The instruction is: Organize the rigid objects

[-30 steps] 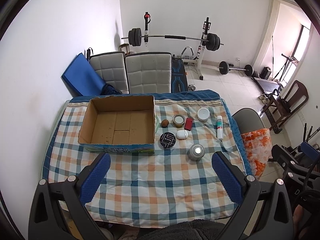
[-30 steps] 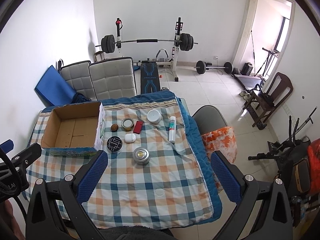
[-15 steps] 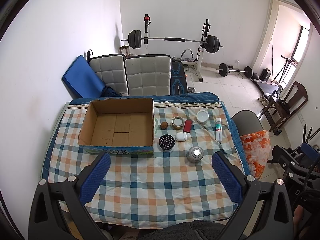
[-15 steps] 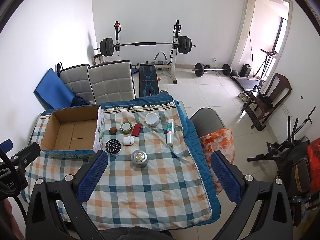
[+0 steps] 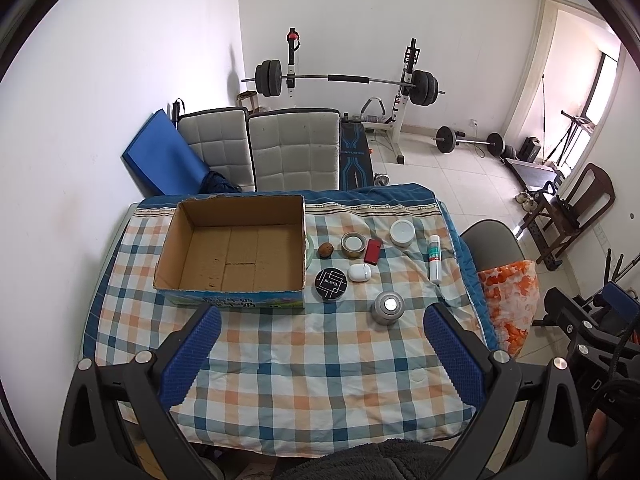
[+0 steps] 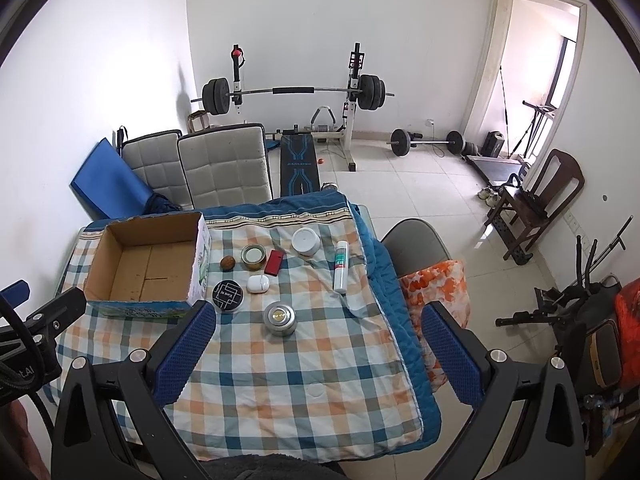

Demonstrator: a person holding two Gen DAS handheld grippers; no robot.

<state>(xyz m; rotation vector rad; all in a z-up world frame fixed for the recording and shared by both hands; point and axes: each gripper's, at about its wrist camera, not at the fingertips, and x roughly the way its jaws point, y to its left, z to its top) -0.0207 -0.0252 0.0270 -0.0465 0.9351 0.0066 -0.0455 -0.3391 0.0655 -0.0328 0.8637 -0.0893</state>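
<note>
An empty cardboard box (image 5: 234,254) (image 6: 146,264) sits at the table's left. To its right lie a brown nut (image 5: 326,250), a small tin (image 5: 353,243), a red case (image 5: 372,251), a white jar (image 5: 402,232), a white tube (image 5: 435,258), a white earbud case (image 5: 359,272), a black round tin (image 5: 330,284) and a silver round tin (image 5: 387,307) (image 6: 279,317). My left gripper (image 5: 320,354) hangs open high above the table's near edge. My right gripper (image 6: 316,354) is open too, over the near right part. Neither holds anything.
A checked quilt (image 5: 304,364) covers the table. Two grey padded chairs (image 5: 294,152) stand behind it, a grey chair with an orange cloth (image 6: 434,284) at its right. A barbell rack (image 6: 294,92), loose weights and a wooden chair (image 6: 536,200) fill the room beyond.
Both grippers have risen and drawn back a little, so the table and its objects look smaller and lower in both views. Nothing on the table has moved.
</note>
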